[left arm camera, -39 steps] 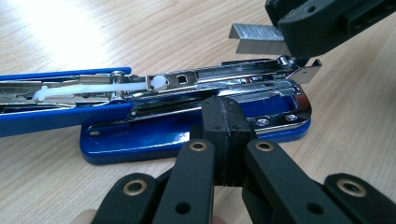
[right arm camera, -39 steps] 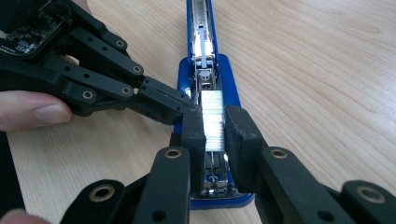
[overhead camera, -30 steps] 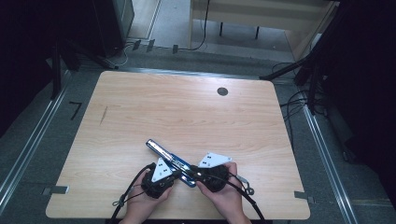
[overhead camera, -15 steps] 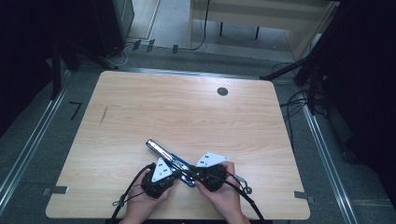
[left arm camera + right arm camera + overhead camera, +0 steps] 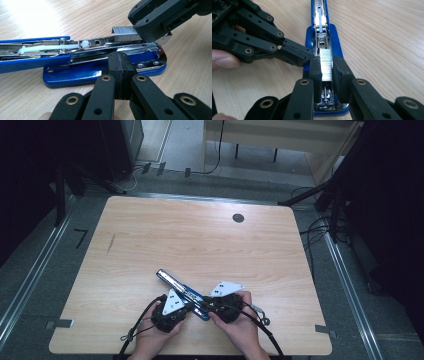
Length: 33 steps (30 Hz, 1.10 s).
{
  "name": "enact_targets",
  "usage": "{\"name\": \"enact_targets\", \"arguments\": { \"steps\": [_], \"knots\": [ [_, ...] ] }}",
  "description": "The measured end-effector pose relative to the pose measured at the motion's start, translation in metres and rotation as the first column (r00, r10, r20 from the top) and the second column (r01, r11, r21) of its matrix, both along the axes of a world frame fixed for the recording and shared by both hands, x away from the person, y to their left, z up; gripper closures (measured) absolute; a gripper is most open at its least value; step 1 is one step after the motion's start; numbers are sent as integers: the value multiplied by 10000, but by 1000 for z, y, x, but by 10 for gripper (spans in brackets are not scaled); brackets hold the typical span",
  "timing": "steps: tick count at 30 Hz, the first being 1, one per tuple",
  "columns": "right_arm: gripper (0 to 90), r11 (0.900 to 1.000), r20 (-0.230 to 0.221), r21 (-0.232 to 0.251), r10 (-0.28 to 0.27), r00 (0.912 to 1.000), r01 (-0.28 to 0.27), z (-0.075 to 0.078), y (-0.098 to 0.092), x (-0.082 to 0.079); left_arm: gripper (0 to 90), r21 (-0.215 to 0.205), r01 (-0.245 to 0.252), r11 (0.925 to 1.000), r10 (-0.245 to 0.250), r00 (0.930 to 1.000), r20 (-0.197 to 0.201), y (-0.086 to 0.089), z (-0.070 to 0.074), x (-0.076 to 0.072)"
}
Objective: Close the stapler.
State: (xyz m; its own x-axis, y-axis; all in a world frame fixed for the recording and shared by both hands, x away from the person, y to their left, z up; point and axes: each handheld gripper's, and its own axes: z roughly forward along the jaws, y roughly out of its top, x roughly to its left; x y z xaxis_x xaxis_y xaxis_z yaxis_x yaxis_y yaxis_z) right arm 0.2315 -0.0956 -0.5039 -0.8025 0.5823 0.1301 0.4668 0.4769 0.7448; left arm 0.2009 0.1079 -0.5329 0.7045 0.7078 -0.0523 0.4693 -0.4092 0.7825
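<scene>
A blue stapler (image 5: 176,286) lies opened flat near the table's front edge, its lid swung out to the far left. Its metal magazine channel (image 5: 321,37) is exposed, with the white pusher (image 5: 50,47) drawn back. My right gripper (image 5: 327,71) is shut on a strip of staples (image 5: 326,58) and holds it over the channel's front end. In the left gripper view the strip of staples (image 5: 125,33) sits just above the rail, under the right gripper (image 5: 155,25). My left gripper (image 5: 121,60) is shut with nothing between its jaws, its tip against the side of the stapler's base (image 5: 75,73).
The wooden table (image 5: 200,240) has a round dark grommet (image 5: 238,218) at the back right and a short dark mark (image 5: 111,243) at the left. Both hands rest at the front edge, with cables (image 5: 137,327) trailing off it.
</scene>
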Motion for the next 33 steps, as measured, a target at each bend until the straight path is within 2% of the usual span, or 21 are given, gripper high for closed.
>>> {"name": "enact_targets", "arguments": {
  "steps": [20, 33],
  "knots": [
    [791, 10000, -182, -37, 80, 9998, -81, 0, 0, 1, 900, 1, 0, 10000, 0, 10000, 0, 0, 0, 0],
    [788, 10000, -112, -18, 78, 9999, -78, 1, 0, 1, 900, -14, -4, 10000, 4, 10000, -2, 0, 0, 0]
  ]
}}
